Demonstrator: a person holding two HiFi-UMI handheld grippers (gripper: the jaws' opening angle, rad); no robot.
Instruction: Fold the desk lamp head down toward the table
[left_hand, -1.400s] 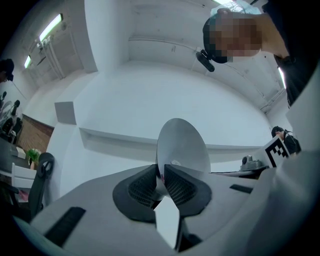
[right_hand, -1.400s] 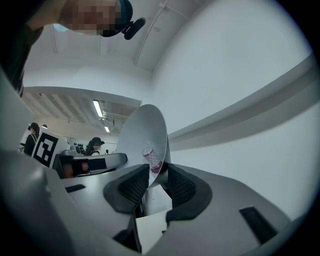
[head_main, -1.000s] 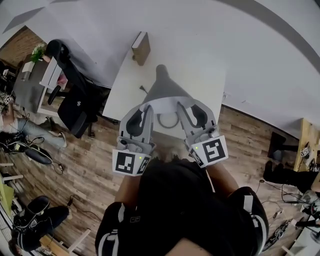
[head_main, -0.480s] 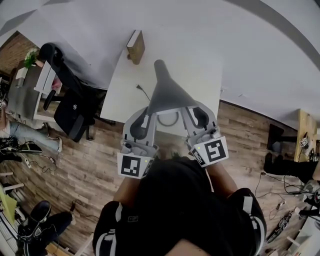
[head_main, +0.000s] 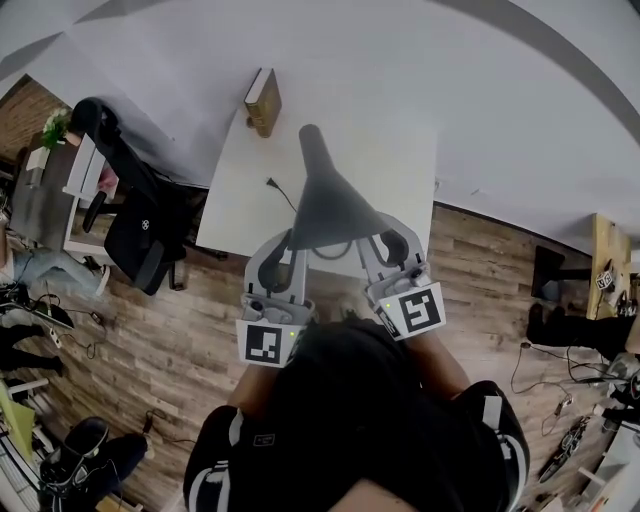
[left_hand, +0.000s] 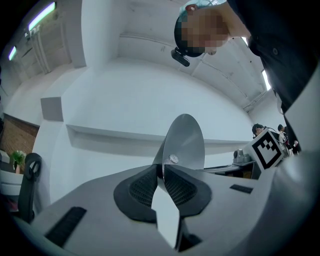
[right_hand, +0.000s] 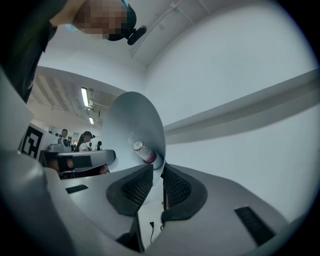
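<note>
Rising over the white counter (head_main: 400, 150), head view: lamp head (head_main: 325, 200), a grey cone with its narrow end away from the person and its wide mouth toward them. The left gripper (head_main: 288, 240) and right gripper (head_main: 366, 236) flank the mouth, one at each side of the rim. The paired hold is probably chosen so the head tips evenly instead of twisting. A black cable (head_main: 276, 188) lies on the counter beneath the cone. A brown block (head_main: 262, 100) sits at the far edge, well apart. The head is not yet down at the counter, so the fold is judged part done.

Left gripper view: fingers (left_hand: 142, 187) are closed on the thin rim of the lamp head (left_hand: 186, 137), the edge running up between the ribbed pads. The sheet is thin, hence the narrow gap.

Right gripper view: fingers (right_hand: 134, 189) have just been closing and pinch the opposite rim of the lamp head (right_hand: 131, 127). A bulb (right_hand: 143, 151) shows inside the cone. A rim grip likely gives the longest lever on the hinge.
</note>
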